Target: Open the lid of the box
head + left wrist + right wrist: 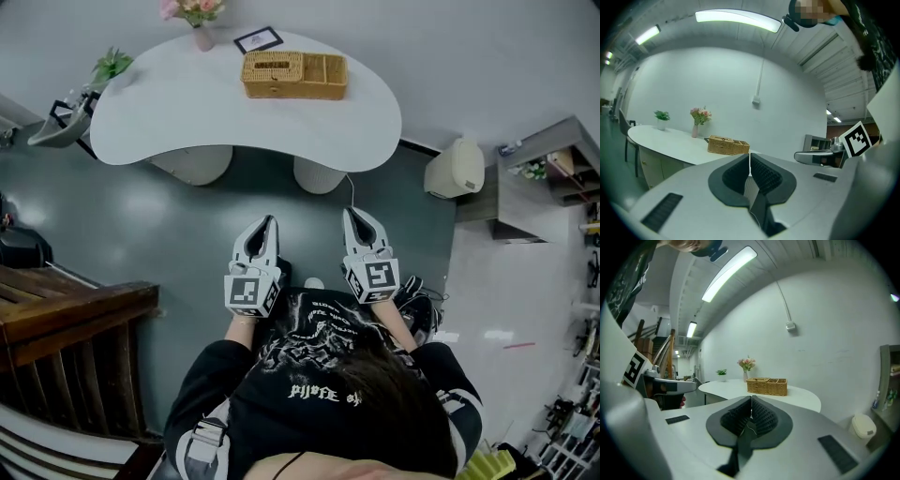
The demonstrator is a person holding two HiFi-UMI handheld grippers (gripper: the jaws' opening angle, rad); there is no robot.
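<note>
Left tool and right tool both closed on nothing, side by side ahead of me. Wicker box sits on the counter, well apart from both. I should get close first, then part the jaws before reaching for its lid.

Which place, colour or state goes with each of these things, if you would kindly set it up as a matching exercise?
Things:
1. wicker box
2. vase of pink flowers
3. green plant
4. left claw

Place, colour or state:
A. shut, nothing in it
B. at the left end of the table in the head view
C. at the table's far edge, beside the dark-framed card
D. tan and woven

Pairs: 1-D, 2-C, 3-B, 4-A.
</note>
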